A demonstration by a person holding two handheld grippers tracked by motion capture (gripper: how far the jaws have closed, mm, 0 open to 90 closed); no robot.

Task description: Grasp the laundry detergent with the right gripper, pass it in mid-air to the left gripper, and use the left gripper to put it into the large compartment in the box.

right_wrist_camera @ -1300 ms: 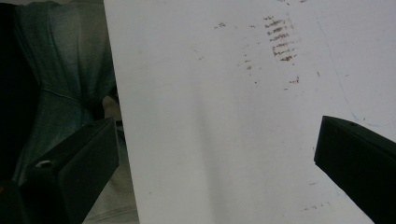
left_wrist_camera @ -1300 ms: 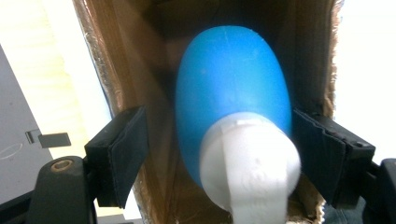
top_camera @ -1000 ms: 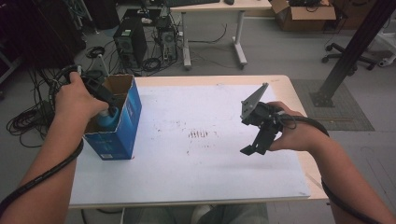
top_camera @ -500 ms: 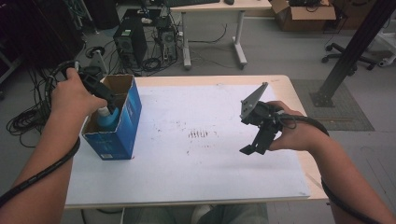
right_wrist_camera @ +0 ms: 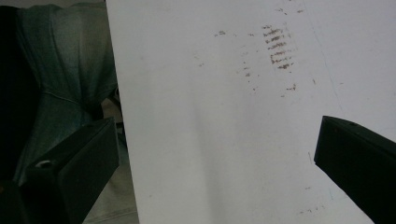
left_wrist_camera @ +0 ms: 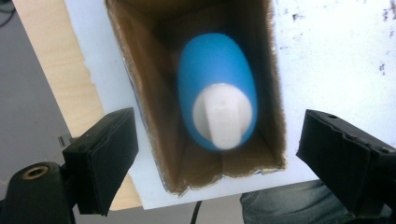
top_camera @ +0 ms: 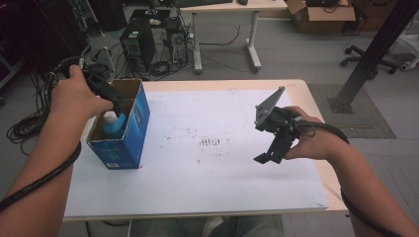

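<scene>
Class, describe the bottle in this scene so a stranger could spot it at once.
Start at the white table and find the open blue carton on its left edge. Inside stands the bottle, directly beneath the left gripper: bright blue with a white cap, the carton's sole content.

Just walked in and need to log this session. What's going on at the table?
A person works with a gripper in each hand. The left gripper hovers over an open blue box at the table's left edge; its jaws have just been opening and stand apart above a blue bottle with a white cap, which sits upright inside the box, ungripped. The right gripper hangs open over the bare white tabletop, holding nothing.
</scene>
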